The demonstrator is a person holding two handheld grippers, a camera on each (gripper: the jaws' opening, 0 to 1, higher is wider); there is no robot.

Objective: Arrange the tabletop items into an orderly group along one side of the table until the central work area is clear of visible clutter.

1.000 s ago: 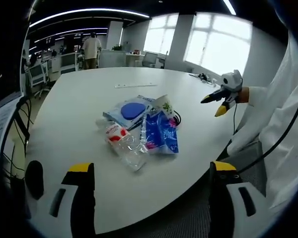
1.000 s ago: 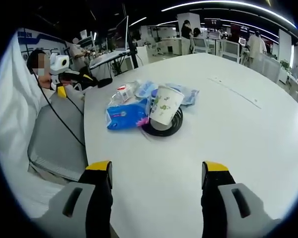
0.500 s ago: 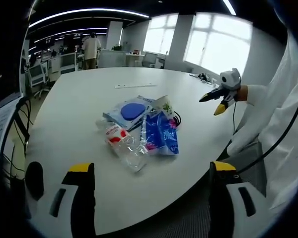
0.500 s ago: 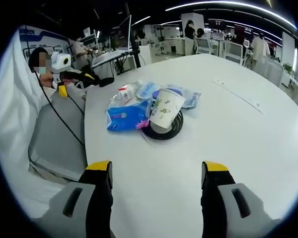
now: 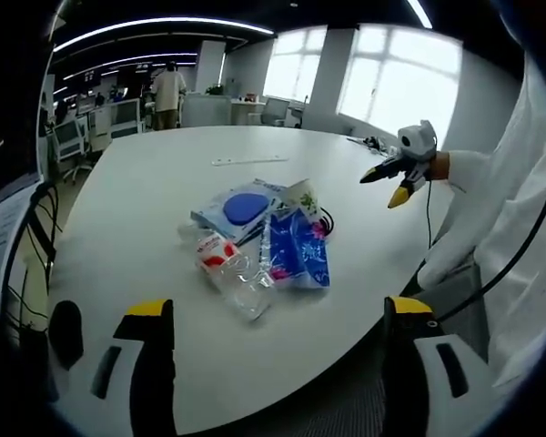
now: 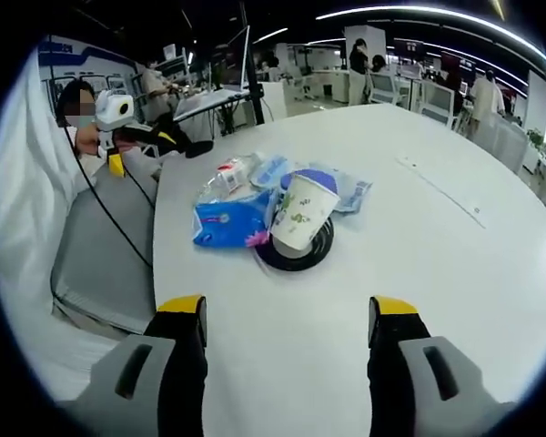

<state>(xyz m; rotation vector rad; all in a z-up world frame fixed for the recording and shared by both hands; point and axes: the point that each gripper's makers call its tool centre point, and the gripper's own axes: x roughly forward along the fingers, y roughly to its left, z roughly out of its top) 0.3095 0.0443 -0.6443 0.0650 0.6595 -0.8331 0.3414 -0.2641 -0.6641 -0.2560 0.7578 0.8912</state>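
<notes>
Both grippers are held above the near edge of the white table (image 6: 437,273), jaws spread wide and empty. Left gripper (image 5: 278,319) faces the clutter from one side; right gripper (image 6: 287,314) faces it from the other.

Clutter forms one tight cluster on the table:
- Paper cup (image 6: 300,211), tilted, resting on a black ring-shaped coil (image 6: 296,255).
- Blue tissue pack (image 6: 229,223), touching the cup.
- Crushed clear plastic bottle (image 5: 232,269) with a red label, lying on its side beside the pack.
- Clear bag with a blue round item (image 5: 244,206), behind the pack.

A thin white strip (image 5: 248,159) lies well apart, farther along the table.
</notes>
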